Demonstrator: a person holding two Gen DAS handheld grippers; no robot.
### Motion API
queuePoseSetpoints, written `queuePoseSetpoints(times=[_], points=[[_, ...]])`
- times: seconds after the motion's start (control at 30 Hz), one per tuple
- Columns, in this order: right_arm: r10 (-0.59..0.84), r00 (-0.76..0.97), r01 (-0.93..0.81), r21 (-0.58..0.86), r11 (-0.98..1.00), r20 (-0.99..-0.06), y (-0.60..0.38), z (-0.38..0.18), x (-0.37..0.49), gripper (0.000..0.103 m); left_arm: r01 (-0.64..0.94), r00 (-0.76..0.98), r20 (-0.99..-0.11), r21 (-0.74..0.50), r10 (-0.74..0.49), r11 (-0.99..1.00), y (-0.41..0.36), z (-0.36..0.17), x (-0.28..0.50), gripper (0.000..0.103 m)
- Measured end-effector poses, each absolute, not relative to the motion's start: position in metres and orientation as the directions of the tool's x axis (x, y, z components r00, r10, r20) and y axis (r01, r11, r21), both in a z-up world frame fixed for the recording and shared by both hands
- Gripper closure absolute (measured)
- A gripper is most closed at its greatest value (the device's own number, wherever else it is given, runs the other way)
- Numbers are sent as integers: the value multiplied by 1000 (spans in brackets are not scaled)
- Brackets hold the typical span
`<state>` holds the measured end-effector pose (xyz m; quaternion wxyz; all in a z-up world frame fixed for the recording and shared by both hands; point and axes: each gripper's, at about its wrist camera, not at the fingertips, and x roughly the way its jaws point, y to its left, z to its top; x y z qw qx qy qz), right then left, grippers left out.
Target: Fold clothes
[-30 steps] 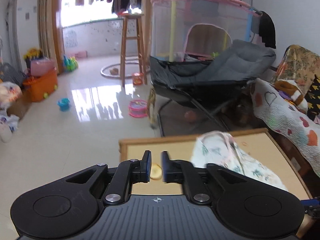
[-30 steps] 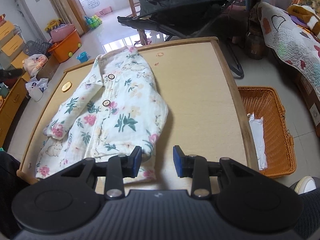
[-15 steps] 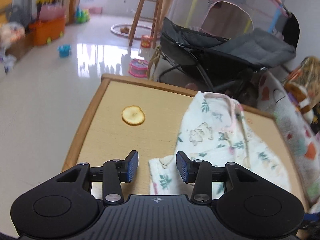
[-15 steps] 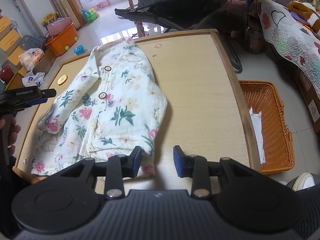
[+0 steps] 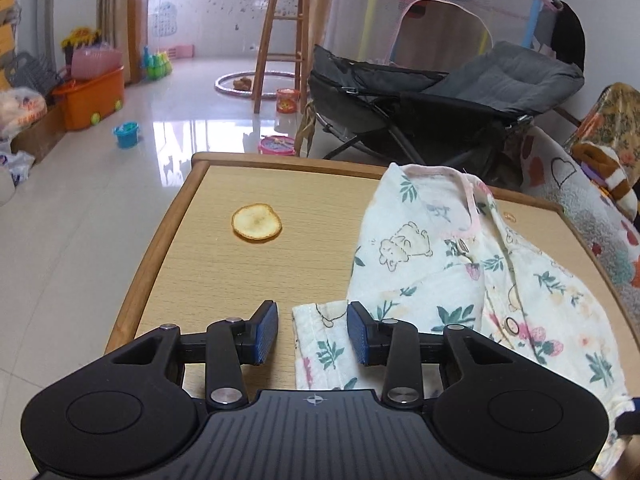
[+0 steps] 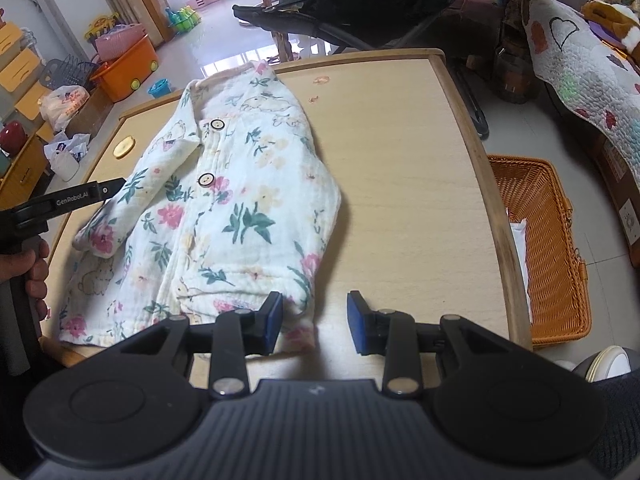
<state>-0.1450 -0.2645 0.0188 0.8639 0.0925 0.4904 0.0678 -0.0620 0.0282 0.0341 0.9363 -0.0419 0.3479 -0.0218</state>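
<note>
The floral shirt [image 6: 240, 216] lies spread face-up on the wooden bench [image 6: 400, 160], buttons showing, collar toward the far edge and hem toward the near edge, with one sleeve already laid across its chest. The left gripper [image 5: 312, 334] sits low at the shirt's left side, its jaws closing with the sleeve cuff [image 5: 320, 344] between them, though the pads do not yet look pressed onto the cloth. The right gripper [image 6: 314, 322] hovers at the near right corner of the hem, jaws apart; the hem edge lies against the left pad but nothing is pinched. By the look of it, the step in hand is taking hold of the left sleeve for a fold inward over the body. The next move seems to call for the left pads to bite the cuff fully, then lift and carry it across without dragging the rest of the shirt, while the right gripper pins or takes the hem. A round yellow slice [image 5: 256, 223] rests on the bench beyond, and a wicker basket [image 6: 552, 256] stands on the floor at the right.
</note>
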Motion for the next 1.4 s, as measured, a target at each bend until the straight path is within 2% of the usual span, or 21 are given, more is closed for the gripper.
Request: queuePoseSetpoints(times=[0.03, 0.13, 0.27, 0.57, 0.77, 1.27, 1.4], points=[[207, 509, -27, 225, 974, -835, -264, 19, -145, 68, 20, 757, -648, -95, -77, 995, 27, 33, -63, 78], [206, 509, -28, 224, 974, -836, -264, 19, -145, 68, 41, 757, -646, -103, -98, 994, 22, 30, -62, 89], [206, 509, -27, 224, 974, -836, -263, 18, -144, 68, 40, 761, -642, -107, -100, 993, 20, 29, -62, 93], [206, 513, -26, 225, 974, -833, -263, 18, -143, 68, 13, 810, -580, -130, -86, 991, 36, 61, -70, 94], [204, 517, -23, 225, 974, -831, -264, 18, -145, 68, -36, 850, -526, -104, -24, 994, 62, 93, -75, 94], [207, 521, -40, 219, 975, -828, -263, 22, -148, 68, -166, 855, -505, -44, 121, 985, 127, 136, -57, 94], [206, 518, -44, 215, 976, -830, -262, 22, -148, 68, -209, 842, -519, -64, 146, 976, 143, 138, -49, 94]])
